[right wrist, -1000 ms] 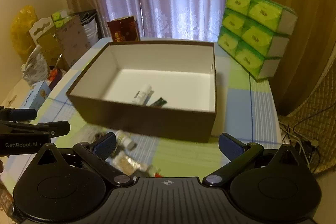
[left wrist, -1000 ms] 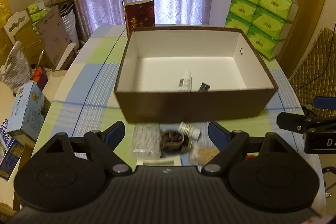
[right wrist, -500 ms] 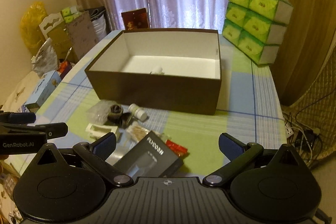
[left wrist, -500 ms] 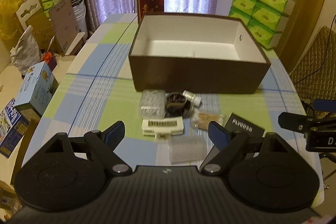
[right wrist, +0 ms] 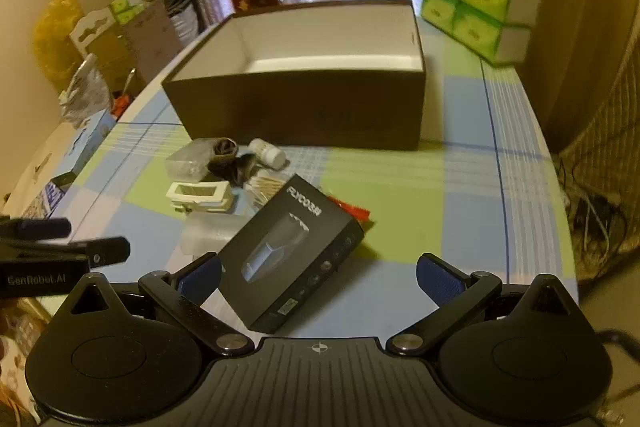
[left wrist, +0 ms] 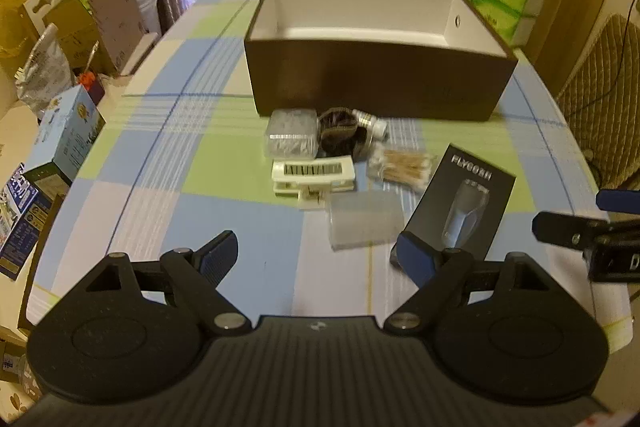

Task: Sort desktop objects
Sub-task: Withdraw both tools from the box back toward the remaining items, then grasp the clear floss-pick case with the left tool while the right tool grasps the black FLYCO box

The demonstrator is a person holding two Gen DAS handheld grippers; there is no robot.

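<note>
While both claws gape, shaver box [right wrist: 290, 253] fronts brown box [right wrist: 304, 107].

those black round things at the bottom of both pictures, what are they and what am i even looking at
They are parts of two handheld grippers: a person holds one in each hand, and each carries a wide-angle camera looking forward along its two blue-padded fingers. One picture is from the left gripper, the other from the right gripper. Both are open and hold nothing.

Ahead is a checked table with an open brown box. In front of the box lie small items to sort: a black shaver box, a clear plastic case, a white clip-like piece, a frosted container, a bag of cotton swabs and a small white bottle.
</note>
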